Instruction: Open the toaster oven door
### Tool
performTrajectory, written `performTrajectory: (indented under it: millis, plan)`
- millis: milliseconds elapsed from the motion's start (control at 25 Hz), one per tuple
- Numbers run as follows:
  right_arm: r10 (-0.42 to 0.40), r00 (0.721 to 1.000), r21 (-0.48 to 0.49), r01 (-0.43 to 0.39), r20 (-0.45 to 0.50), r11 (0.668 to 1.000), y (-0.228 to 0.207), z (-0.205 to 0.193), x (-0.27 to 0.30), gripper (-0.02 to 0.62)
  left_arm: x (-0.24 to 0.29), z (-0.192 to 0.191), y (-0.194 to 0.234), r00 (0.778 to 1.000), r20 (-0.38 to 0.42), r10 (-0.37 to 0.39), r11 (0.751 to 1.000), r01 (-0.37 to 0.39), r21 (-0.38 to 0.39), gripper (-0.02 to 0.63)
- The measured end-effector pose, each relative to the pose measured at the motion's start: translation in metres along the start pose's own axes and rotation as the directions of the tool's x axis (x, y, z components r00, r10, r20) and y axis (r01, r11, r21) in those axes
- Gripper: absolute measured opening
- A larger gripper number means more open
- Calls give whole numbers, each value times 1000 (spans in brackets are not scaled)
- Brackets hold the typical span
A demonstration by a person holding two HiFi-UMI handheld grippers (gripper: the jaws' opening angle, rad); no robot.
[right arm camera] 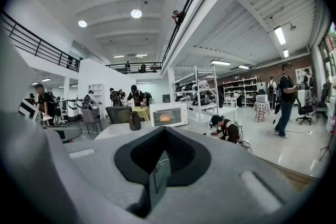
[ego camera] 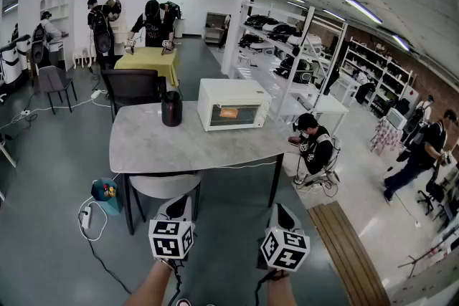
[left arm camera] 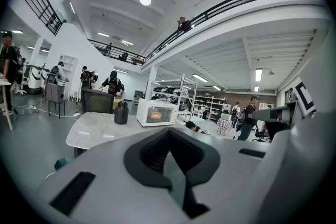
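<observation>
A white toaster oven point(ego camera: 234, 104) stands on the grey marble-look table point(ego camera: 179, 147), towards the table's far edge and right of its middle. Its glass door point(ego camera: 234, 114) is shut flat against the front, which faces the table's near edge, and an orange glow shows behind the pane. A dark jug point(ego camera: 171, 109) stands upright on the table just to the oven's left, apart from it.

The left gripper point(ego camera: 178, 203) hangs in the air on the near side of the table, short of its edge and above a grey chair point(ego camera: 165, 186) tucked under it. Its jaws are pressed together with nothing between them. The right gripper point(ego camera: 284, 211) is level with it, off the table's near right corner, and its jaws are likewise closed on nothing. Both point slightly downward towards the table and neither touches the table or the oven.

A black chair point(ego camera: 131, 86) stands at the table's far side. A blue bin point(ego camera: 106, 195) sits on the floor by the table's near left leg. A person point(ego camera: 314, 147) sits low beyond the table's right end.
</observation>
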State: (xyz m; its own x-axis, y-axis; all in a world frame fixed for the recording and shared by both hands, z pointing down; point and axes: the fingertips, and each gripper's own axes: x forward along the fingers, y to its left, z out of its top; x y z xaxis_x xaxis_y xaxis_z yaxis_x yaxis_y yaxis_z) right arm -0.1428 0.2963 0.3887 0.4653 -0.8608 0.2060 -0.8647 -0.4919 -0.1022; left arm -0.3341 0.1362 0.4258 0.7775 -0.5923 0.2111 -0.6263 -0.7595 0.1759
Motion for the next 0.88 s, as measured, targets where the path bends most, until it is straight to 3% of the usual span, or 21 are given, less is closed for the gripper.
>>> performTrajectory:
  millis: [680, 880]
  plan:
    - [-29, 1000, 36, 29, -2, 999, 17, -6, 10, 5, 14, 10, 21, 998, 4, -60, 998, 59, 24, -5]
    - [-46, 998, 68, 49, -49, 996, 17, -22, 16, 5, 29, -6, 28, 996, -38, -75, 997, 75, -9, -5]
